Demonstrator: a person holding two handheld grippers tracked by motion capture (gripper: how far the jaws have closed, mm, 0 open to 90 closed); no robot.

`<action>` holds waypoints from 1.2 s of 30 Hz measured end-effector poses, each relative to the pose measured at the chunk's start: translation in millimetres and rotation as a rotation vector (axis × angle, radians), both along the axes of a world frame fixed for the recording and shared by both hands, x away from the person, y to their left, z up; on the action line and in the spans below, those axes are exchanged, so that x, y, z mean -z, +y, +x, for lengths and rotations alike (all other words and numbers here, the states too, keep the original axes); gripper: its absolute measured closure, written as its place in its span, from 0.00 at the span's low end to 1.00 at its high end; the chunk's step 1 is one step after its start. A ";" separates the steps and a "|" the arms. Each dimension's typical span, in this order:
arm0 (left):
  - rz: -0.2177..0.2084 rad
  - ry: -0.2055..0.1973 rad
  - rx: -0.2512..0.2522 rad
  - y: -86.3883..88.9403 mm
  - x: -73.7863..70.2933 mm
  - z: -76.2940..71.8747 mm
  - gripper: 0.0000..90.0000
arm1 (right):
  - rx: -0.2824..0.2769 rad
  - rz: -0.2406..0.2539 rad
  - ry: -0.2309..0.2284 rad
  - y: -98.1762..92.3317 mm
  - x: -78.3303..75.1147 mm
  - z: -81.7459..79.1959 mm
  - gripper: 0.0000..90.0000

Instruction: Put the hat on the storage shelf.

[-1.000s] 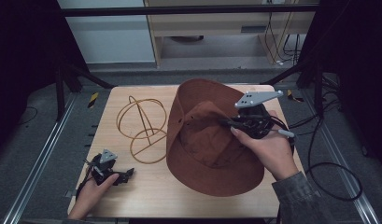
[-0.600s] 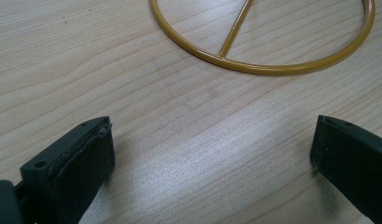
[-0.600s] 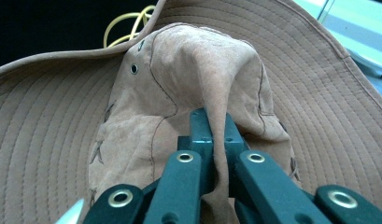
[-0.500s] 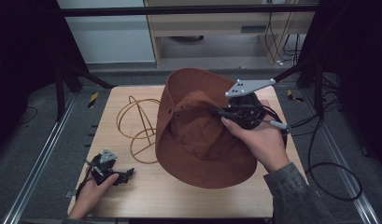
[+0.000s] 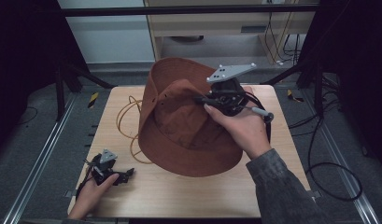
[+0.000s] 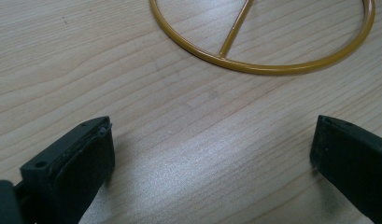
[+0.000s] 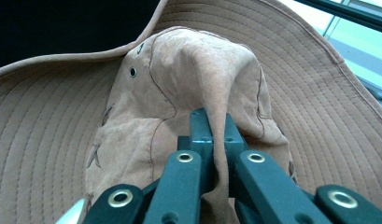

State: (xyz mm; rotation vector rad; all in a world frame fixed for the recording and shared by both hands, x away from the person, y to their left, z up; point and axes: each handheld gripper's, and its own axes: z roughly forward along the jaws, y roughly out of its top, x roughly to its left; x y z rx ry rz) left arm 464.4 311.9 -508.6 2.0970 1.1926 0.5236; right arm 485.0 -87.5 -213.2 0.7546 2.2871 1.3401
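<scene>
High view: right gripper (image 5: pixel 212 99) is clamped on a fold of the hat (image 5: pixel 179 126) crown, hat tilted with brim up toward 12 o'clock over the table (image 5: pixel 188 196); wire stand (image 5: pixel 125 123) lies at 9 o'clock of the hat, nearer this hand, while left gripper (image 5: pixel 125 175) rests at 7 o'clock, well apart. Left gripper view: jaws wide apart, holding nothing, stand's base ring (image 6: pixel 263 65) at 12 o'clock. Right gripper view: jaws pinched together on crown cloth (image 7: pixel 216 93), brim curving behind from 9 to 3 o'clock.
</scene>
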 end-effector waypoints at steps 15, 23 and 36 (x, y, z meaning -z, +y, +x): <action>0.003 0.004 0.002 0.2 -0.4 0.1 0.00 | -0.005 0.002 0.006 36.3 -12.7 28.8 0.99; 0.003 0.004 0.003 0.2 -0.4 0.1 0.00 | -0.019 0.008 0.008 56.1 -13.6 36.2 0.99; 0.002 0.004 0.003 0.2 -0.4 0.1 0.00 | -0.032 0.003 0.002 77.9 -20.1 43.2 0.99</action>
